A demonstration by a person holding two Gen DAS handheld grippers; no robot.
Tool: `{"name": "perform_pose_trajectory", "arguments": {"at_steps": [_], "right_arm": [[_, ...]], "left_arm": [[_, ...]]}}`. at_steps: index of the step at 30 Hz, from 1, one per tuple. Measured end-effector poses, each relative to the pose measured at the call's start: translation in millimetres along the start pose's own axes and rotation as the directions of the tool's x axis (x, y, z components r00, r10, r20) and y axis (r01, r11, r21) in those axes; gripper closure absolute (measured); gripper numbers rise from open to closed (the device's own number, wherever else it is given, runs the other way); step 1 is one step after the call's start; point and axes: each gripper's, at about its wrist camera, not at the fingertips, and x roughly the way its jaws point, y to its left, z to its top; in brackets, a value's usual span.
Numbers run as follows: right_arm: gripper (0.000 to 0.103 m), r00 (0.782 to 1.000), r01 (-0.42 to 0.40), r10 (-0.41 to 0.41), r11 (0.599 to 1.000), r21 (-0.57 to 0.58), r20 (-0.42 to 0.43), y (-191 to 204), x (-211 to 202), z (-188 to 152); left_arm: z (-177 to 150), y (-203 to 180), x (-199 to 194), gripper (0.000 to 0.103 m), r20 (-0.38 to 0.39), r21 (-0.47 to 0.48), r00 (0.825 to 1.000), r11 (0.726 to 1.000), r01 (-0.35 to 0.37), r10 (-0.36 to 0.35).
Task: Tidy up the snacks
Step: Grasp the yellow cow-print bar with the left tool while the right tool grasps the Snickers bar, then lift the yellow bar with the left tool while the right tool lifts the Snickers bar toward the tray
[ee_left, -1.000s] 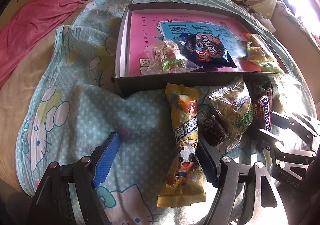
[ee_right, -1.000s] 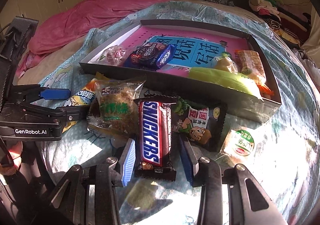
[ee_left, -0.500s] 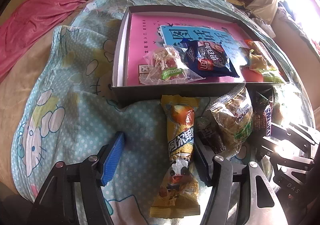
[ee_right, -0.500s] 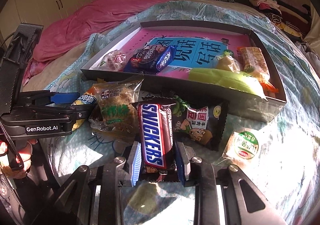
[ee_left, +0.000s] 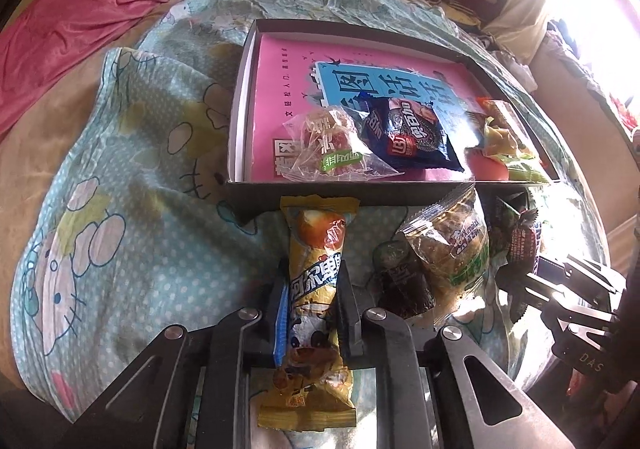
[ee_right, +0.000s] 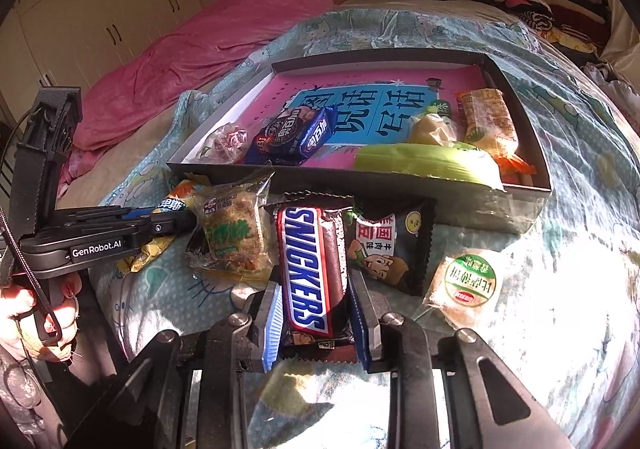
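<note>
A long yellow snack pack (ee_left: 316,249) lies on the bedspread just before the grey box (ee_left: 240,97). My left gripper (ee_left: 313,277) has its jaws closing on the pack's middle, and both pads press the wrapper. A Snickers bar (ee_right: 308,249) lies lengthwise in my right gripper (ee_right: 314,281), which is shut on its lower half. The box has a pink and blue sheet as its floor. On it lie a blue cookie pack (ee_left: 412,133), a clear candy bag (ee_left: 332,147), a green pack (ee_right: 428,163) and an orange pack (ee_right: 486,121).
Loose on the bedspread are a clear-wrapped cake (ee_right: 232,233), a black jerky pack (ee_right: 384,245), a round-labelled cake (ee_right: 468,281) and a small dark pack (ee_left: 404,285). A pink quilt (ee_right: 192,57) lies at the back left. A person's hand (ee_right: 36,309) holds the left gripper.
Both grippers have gone from open to shut. The left closed on the yellow pack and the right on the Snickers bar. Neither hand moved far.
</note>
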Motion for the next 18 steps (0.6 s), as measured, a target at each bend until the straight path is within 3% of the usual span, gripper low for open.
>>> {"name": "perform_pose_trajectory", "arguments": {"at_steps": [18], "right_arm": [[0.073, 0.994, -0.047, 0.05, 0.999, -0.025, 0.094, 9, -19, 4]], "left_arm": [[3, 9, -33, 0.087, 0.067, -0.029, 0.998, 0.999, 0.017, -0.015]]}}
